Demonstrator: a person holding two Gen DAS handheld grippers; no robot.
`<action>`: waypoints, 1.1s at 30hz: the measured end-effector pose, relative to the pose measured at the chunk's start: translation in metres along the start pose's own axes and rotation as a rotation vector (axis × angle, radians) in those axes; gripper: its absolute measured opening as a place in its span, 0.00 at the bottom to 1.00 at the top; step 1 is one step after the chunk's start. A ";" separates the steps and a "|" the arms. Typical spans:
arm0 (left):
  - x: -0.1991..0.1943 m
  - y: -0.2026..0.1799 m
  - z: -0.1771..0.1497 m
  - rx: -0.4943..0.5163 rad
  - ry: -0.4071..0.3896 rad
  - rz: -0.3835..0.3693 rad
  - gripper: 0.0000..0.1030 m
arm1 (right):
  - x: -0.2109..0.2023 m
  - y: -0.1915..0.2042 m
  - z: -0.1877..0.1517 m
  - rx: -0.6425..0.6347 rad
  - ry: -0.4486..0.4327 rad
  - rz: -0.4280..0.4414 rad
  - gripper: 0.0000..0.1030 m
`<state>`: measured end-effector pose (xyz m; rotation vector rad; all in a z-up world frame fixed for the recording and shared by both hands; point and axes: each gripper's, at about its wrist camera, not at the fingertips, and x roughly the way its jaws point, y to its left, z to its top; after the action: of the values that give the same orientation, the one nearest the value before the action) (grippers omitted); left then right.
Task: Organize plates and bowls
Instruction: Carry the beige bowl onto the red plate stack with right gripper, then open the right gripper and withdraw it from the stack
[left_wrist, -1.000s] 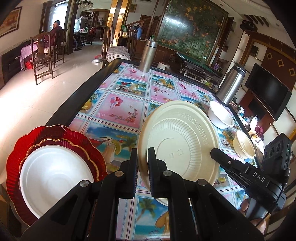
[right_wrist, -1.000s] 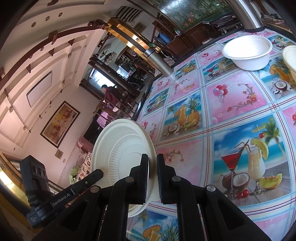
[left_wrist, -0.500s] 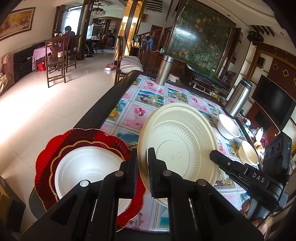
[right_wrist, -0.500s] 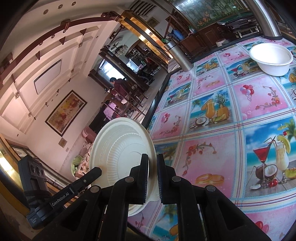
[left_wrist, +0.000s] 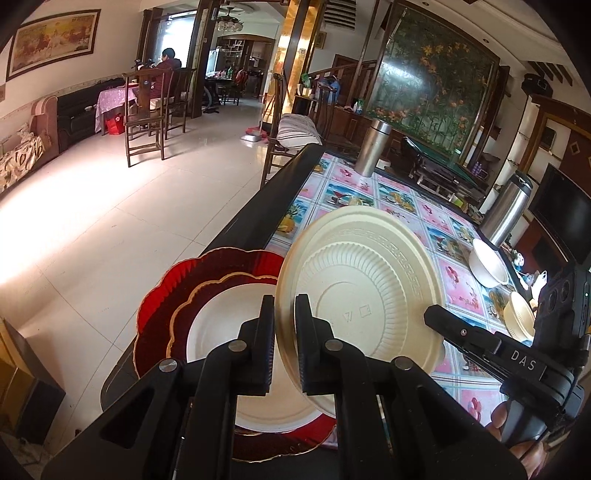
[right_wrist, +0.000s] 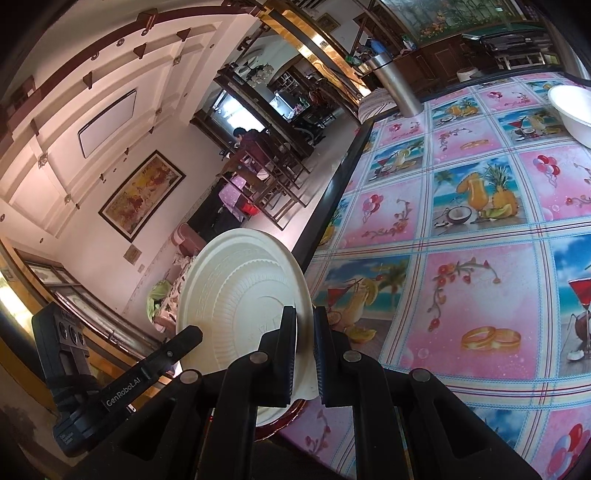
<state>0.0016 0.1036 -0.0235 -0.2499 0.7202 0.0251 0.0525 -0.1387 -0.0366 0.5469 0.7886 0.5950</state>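
Observation:
Both grippers are shut on the rim of one cream paper plate (left_wrist: 360, 291), held tilted on edge with its underside facing the left wrist view. My left gripper (left_wrist: 284, 314) pinches its near rim. My right gripper (right_wrist: 304, 328) pinches the opposite rim of the same plate (right_wrist: 243, 295). The plate hangs over a red scalloped plate (left_wrist: 162, 317) at the table's near left corner, which carries a white plate (left_wrist: 221, 325). A sliver of the red plate (right_wrist: 280, 421) shows in the right wrist view.
A white bowl (left_wrist: 487, 262) and a cream bowl (left_wrist: 519, 319) sit at the table's right side; the white bowl (right_wrist: 574, 109) also shows in the right wrist view. Two steel flasks (left_wrist: 373, 147) (left_wrist: 511, 206) stand at the far end. The black table edge (left_wrist: 266, 206) borders open floor.
Both grippers carried the cream plate left and toward the near corner. It now hangs over the red and white plates rather than beside them.

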 end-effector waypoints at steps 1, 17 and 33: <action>0.000 0.002 -0.001 -0.002 0.002 0.004 0.08 | 0.003 0.001 -0.001 0.000 0.008 0.000 0.09; 0.019 0.034 -0.006 -0.044 0.116 0.033 0.08 | 0.043 0.026 -0.022 -0.018 0.142 -0.041 0.09; -0.013 0.058 0.000 -0.072 0.059 0.081 0.11 | 0.061 0.025 -0.028 -0.006 0.204 -0.050 0.14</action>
<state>-0.0144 0.1609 -0.0271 -0.2917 0.7882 0.1211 0.0582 -0.0740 -0.0663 0.4646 0.9899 0.6133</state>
